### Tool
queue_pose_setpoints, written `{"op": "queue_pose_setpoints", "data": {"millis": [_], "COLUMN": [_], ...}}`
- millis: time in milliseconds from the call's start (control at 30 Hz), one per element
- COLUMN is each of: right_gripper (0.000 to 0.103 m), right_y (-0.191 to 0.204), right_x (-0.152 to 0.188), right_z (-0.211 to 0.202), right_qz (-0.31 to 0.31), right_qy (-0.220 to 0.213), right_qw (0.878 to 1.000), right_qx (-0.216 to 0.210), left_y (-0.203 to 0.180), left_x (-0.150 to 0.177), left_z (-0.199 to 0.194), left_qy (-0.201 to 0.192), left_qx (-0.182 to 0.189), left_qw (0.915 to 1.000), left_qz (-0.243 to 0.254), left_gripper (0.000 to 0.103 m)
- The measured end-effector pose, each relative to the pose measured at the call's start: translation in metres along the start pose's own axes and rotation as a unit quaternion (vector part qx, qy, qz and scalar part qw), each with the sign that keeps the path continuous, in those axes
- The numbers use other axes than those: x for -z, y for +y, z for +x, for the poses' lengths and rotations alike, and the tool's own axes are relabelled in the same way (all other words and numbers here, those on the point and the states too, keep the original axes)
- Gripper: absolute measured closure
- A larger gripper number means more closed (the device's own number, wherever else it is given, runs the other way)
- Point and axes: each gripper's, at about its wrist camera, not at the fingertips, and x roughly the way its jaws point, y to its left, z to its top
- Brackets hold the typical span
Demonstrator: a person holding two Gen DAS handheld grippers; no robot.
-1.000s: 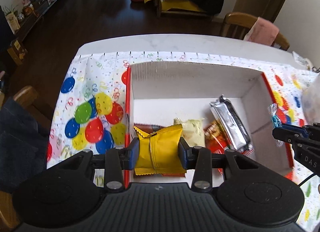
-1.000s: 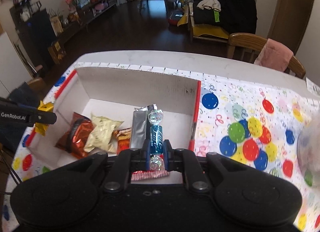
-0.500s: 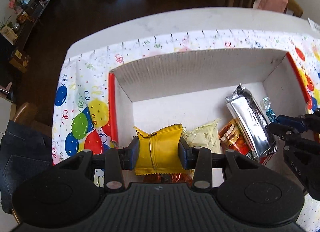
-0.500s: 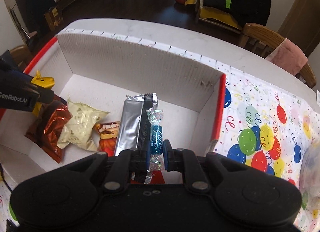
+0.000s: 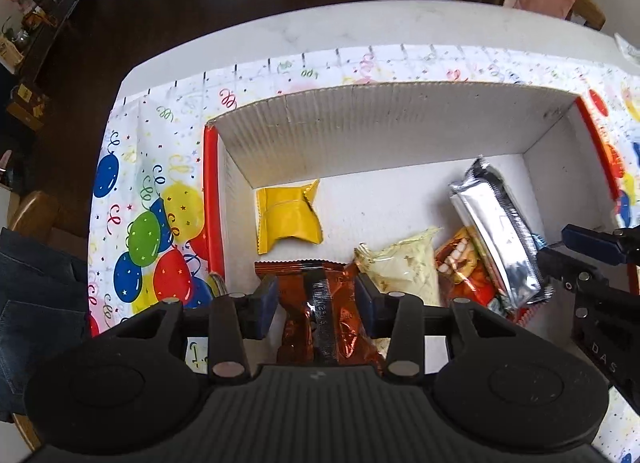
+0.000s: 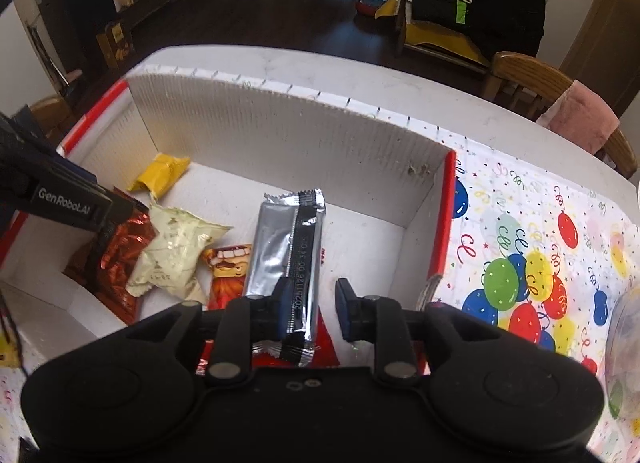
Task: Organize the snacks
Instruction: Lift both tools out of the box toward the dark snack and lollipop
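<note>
While both hand-held tools hang over the white cardboard box point(image 5: 384, 135) on a balloon-print tablecloth point(image 5: 152, 191), the step in hand reads as the release of two snacks into it.

Left wrist view: the left gripper point(image 5: 316, 301) stands with its blue pads apart and nothing pinched between them; a yellow packet point(image 5: 288, 215) lies flat on the box floor beyond its tips, near the left wall, clear of the pads. Directly under the open jaws sits an orange-brown foil packet point(image 5: 320, 303), with a pale cream packet point(image 5: 404, 267), a small red-orange packet point(image 5: 460, 267) and a long silver bar point(image 5: 496, 235) ranged to the right. A sliver of light blue wrapper shows beside the bar, too small to identify.

Right wrist view: the right gripper point(image 6: 310, 311), whose jaws have just been opening, holds nothing; its pads are parted, and the near end of the silver bar point(image 6: 288, 251) lies below the left pad without being squeezed. The yellow packet point(image 6: 160, 175) rests in the far left corner, well away from this tool.

The next move, by this reading, calls for lifting both tools straight out of the box without snagging a wrapper, then fetching whatever snacks remain outside.
</note>
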Motion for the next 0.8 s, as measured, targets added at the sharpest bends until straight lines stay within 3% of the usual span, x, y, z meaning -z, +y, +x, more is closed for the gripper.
{"op": "queue_pose_setpoints", "data": {"millis": [800], "right_gripper": [0.067], "right_y": [0.015], "right_x": [0.039], "right_z": [-0.108], "right_qz": [0.076], "right_qy": [-0.093], "right_qw": [0.992], "right_qx": [-0.039], "left_y": [0.015], "left_x": [0.073], "left_z": [-0.105], "left_qy": [-0.131], "left_qx": [0.056], "left_qw": [0.9897], "left_qz": [-0.008], "left_gripper": [0.057]}}
